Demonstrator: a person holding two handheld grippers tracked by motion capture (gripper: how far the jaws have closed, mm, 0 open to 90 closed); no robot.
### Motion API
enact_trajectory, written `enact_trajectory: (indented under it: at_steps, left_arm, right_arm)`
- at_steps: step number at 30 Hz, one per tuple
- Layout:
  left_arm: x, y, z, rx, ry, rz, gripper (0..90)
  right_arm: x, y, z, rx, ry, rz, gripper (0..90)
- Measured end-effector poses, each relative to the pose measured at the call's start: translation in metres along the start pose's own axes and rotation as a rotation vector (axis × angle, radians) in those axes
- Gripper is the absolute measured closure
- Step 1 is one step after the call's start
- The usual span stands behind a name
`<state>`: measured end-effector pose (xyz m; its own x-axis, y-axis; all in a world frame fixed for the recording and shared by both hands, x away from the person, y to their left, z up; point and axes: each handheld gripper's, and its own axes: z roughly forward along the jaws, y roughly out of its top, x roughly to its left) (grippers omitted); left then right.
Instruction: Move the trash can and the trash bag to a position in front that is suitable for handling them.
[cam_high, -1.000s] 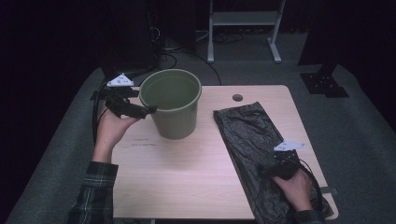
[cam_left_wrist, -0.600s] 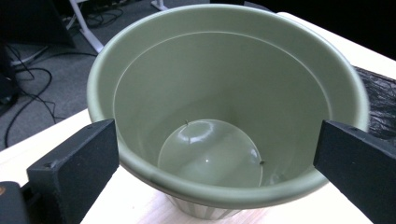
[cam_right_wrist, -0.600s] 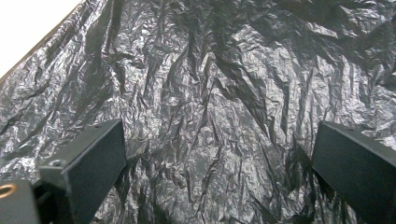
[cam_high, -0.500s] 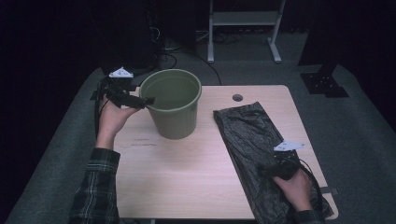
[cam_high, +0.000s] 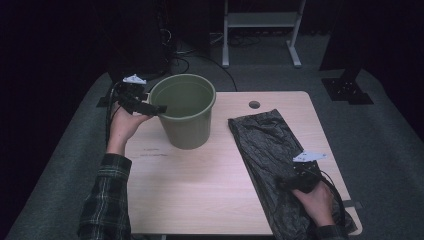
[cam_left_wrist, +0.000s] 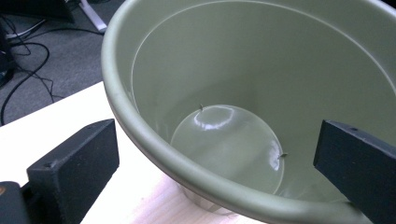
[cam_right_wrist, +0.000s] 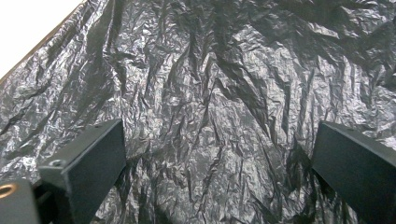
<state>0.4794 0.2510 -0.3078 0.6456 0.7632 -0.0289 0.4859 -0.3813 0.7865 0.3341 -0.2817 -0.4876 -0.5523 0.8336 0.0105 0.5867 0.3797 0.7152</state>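
You had both grippers wide open: the left gripper (cam_high: 152, 107) straddled the bucket (cam_high: 186, 115) rim ungripped, the right gripper (cam_high: 290, 182) hovered over the flat bag (cam_high: 265, 145); lining remained.

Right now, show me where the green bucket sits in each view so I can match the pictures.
High view: the bucket stands upright at the table's back left, beside the left tongs.
Left gripper view: its rim runs between the two open jaws; you look down at its bare bottom.
Right gripper view: crumpled black bag lies between open jaws; no bucket here.
Shared landmark: the pale wooden table.
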Motion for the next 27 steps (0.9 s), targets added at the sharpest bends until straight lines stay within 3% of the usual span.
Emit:
enact_trajectory:
  at_steps: [15, 20, 27]
  left_arm:
    - [0.0, -0.001, 0.002, 0.022, -0.009, -0.017, 0.0]
    - [-0.007, -0.001, 0.001, 0.034, -0.019, -0.009, 0.0]
    - [-0.02, -0.006, -0.001, 0.011, -0.053, 0.011, 0.0]
  right_arm:
    - [0.0, 0.0, 0.0, 0.0, 0.001, -0.001, 2.3]
    - [0.0, 0.0, 0.0, 0.0, 0.001, -0.001, 2.3]
    - [0.0, 0.0, 0.0, 0.0, 0.002, 0.0, 2.3]
